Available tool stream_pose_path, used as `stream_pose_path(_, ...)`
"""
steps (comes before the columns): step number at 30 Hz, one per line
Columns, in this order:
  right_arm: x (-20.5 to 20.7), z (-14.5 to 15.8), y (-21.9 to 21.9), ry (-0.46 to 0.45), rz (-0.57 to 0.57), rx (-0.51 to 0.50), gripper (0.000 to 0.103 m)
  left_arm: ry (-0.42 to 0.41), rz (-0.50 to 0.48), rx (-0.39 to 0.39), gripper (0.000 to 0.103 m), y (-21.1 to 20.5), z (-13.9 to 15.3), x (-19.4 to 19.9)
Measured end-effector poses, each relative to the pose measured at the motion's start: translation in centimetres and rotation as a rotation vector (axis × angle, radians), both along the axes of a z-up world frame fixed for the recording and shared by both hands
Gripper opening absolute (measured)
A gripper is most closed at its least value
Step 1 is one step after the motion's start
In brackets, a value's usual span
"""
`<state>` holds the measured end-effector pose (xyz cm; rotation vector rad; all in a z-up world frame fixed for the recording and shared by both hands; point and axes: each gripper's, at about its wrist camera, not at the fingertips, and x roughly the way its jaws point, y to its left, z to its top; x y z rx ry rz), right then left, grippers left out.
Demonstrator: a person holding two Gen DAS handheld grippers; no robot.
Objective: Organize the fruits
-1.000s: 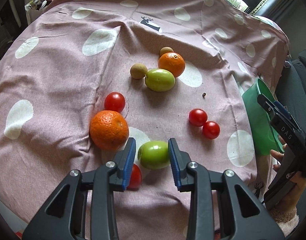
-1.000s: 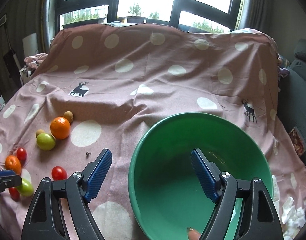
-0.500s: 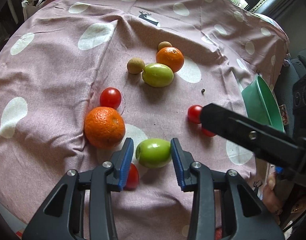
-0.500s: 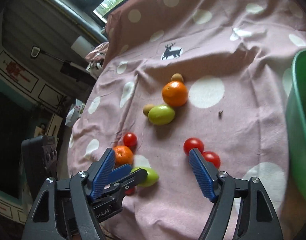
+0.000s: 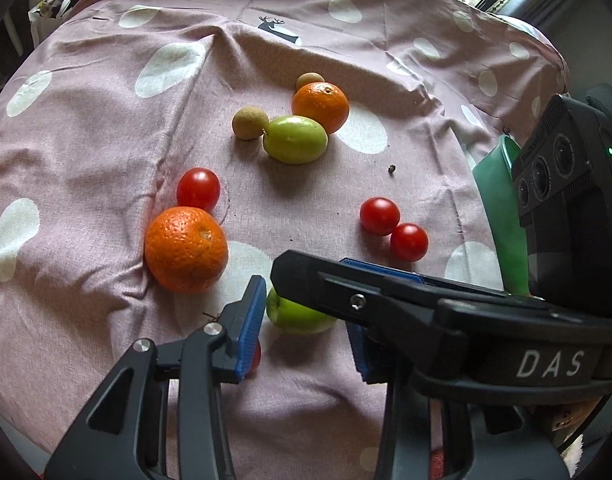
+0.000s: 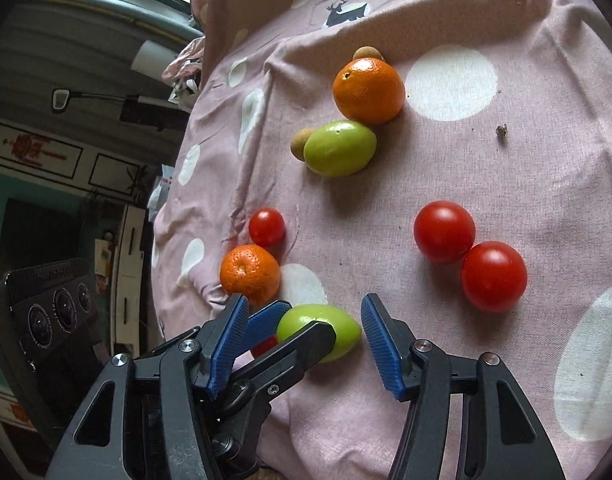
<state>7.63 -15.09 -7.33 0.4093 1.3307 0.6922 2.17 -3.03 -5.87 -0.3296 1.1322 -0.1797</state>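
A smooth green fruit (image 5: 296, 316) lies on its side at the near edge of the cloth-covered table (image 5: 86, 128), with a small red tomato (image 6: 264, 346) tucked half hidden just beside it and a dimpled orange (image 5: 186, 249) near it, a cherry tomato (image 5: 198, 189) touching that orange's far side. Farther back a second green fruit (image 5: 296, 139) rests against another orange (image 5: 320, 106), flanked by two small tan round fruits (image 5: 248, 122), one beside the green fruit and one behind the orange. Two glossy cherry tomatoes (image 5: 380, 216) sit touching each other off to the right, near a green bowl (image 5: 502, 216) at the table's edge.
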Motion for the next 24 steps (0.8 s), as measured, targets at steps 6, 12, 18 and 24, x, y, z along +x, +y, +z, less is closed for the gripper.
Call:
stream_pose_path(6,-0.2,-0.4,0.1,0.021,0.022,-0.002,0.054,0.039,-0.025,-0.013,0.037,-0.8,-0.9,0.3)
stream_pose_path(12,-0.3,-0.3,0.1,0.006,0.021,-0.021,0.051,0.016,-0.036,0.008,0.031,-1.2,-0.6,0.1)
stream_pose_path(18,-0.6,0.7,0.0,-0.038,0.011,-0.025,0.051,-0.043,-0.046,-0.003,0.021,-1.8,0.3,-0.1)
stream_pose_path(24,-0.5,1.2,-0.8,-0.08,-0.019,-0.079,0.051,-0.057,-0.054,-0.009,0.018,-2.4,0.4,0.2)
